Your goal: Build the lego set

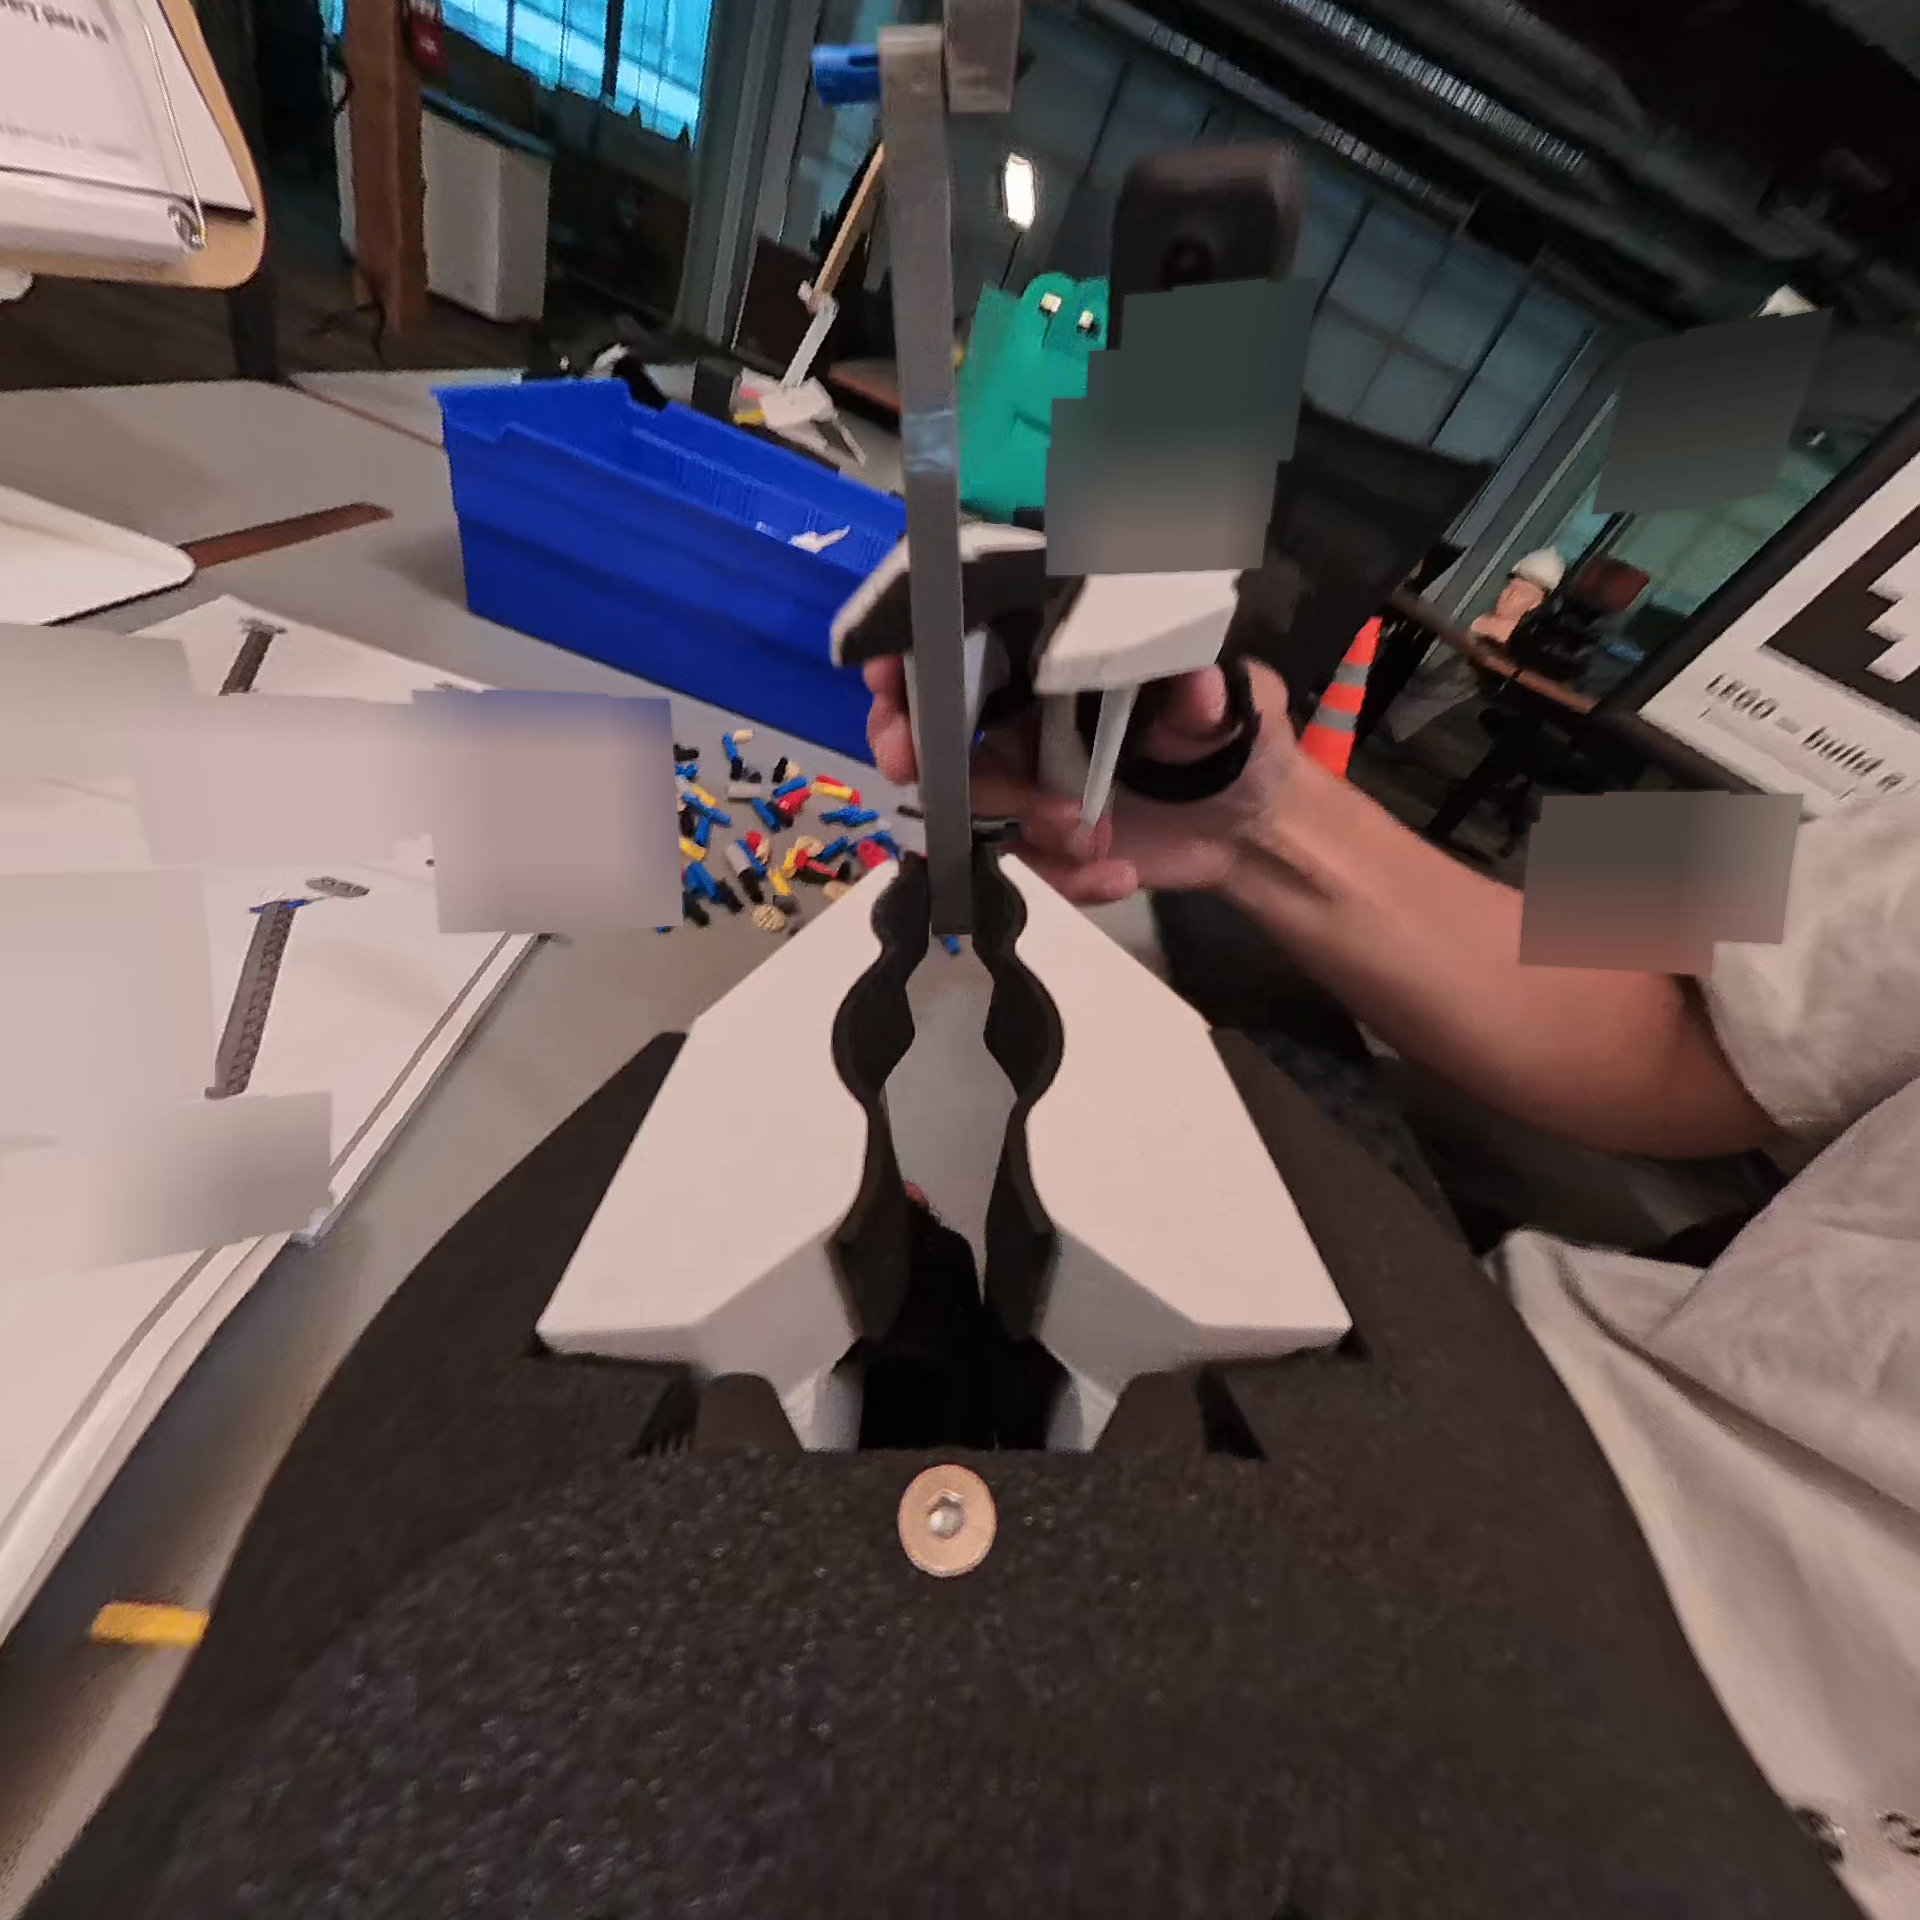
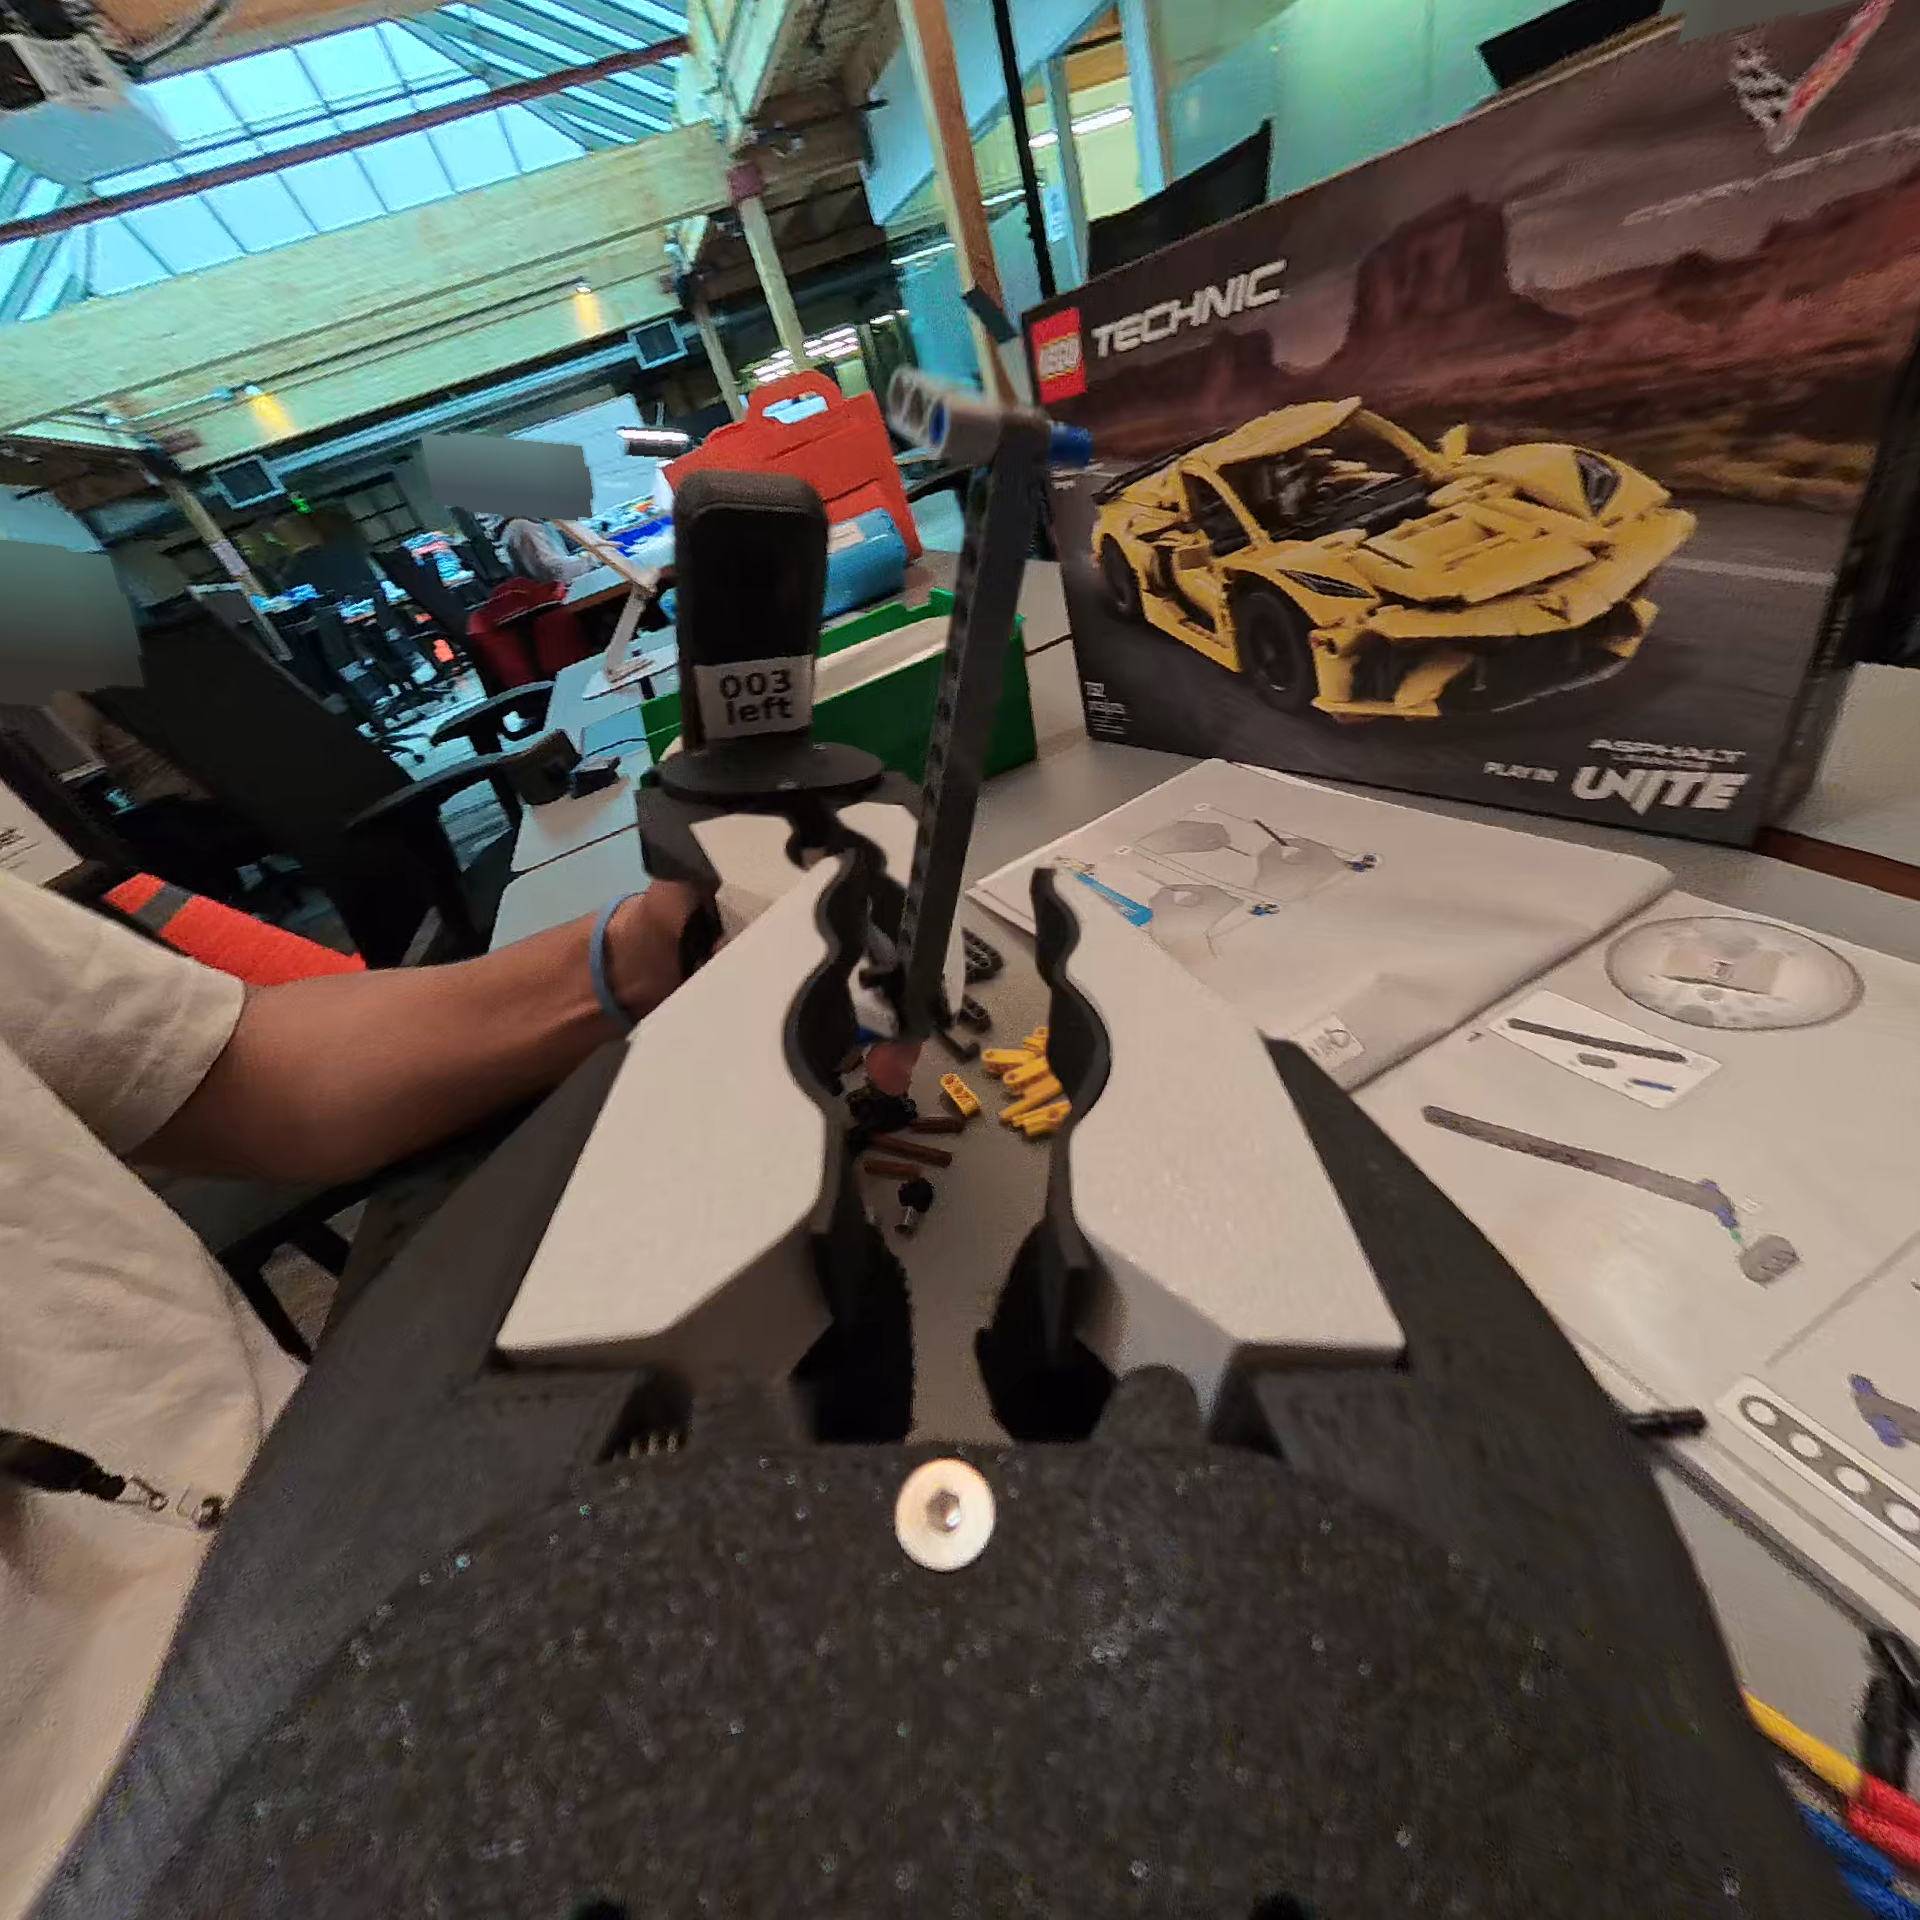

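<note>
Left gripper closed at its tips, held level, pointing toward the right gripper. Right gripper stood open, jaws well apart. Both forearms bare, reaching inward.

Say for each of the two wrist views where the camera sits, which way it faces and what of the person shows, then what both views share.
Left wrist view: sits behind the left gripper, faces across the table toward the blue bin; shows the right gripper and the arm holding it.
Right wrist view: sits behind the right gripper, faces toward the set box and open instruction booklet; shows the left gripper and its forearm.
Shared: the long grey beam, upright, clamped at its lower end in the left gripper.
</note>
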The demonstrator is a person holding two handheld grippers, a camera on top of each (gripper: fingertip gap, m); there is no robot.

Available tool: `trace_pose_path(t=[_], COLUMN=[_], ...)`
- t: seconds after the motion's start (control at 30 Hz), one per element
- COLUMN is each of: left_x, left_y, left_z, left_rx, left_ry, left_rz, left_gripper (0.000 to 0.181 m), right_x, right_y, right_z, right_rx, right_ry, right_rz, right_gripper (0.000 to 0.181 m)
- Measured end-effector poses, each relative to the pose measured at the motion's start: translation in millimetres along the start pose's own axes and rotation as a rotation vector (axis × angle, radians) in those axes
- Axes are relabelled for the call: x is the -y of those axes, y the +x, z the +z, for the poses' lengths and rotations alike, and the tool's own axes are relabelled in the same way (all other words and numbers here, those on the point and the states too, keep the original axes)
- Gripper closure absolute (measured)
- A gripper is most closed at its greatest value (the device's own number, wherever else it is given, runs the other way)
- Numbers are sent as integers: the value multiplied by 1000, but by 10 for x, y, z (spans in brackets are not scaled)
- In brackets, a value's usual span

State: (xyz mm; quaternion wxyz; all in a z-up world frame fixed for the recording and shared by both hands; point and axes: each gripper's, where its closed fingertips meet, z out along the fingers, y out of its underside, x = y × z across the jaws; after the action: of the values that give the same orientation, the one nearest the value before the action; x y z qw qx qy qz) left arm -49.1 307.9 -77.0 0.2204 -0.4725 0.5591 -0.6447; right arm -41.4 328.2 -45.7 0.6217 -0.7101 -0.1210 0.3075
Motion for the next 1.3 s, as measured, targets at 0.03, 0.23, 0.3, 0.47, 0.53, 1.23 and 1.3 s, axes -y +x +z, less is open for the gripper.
trace_pose_path(t=[0.03,0.23,0.3,0.47,0.53,1.23,1.3], left_x=[-49,-300,-264,-230,-279,-947,-990], left_y=[-24,-160,-178,-202,-208,-391,-423], left_z=[14,73,58,33,51,31,13], left_rx=[22,158,152,120,118,301,326], left_ry=[-31,-188,-163,-126,-148,-545,-574], left_rz=[19,142,106,22,13,34,46], left_gripper=[174,175,175,174,174,175,175], right_x=[17,-45,-72,-246,-310,-877,-891], right_y=[47,211,280,364,398,1590,1591], right_z=[-11,-108,-183,-330,-390,-1378,-1384], right_rx=[-28,-122,-151,-196,-259,-923,-909], right_ry=[-5,-12,33,128,101,-468,-453], right_rz=[13,127,224,425,373,-233,-199], right_gripper=[150,171,171,171,168,159,159])
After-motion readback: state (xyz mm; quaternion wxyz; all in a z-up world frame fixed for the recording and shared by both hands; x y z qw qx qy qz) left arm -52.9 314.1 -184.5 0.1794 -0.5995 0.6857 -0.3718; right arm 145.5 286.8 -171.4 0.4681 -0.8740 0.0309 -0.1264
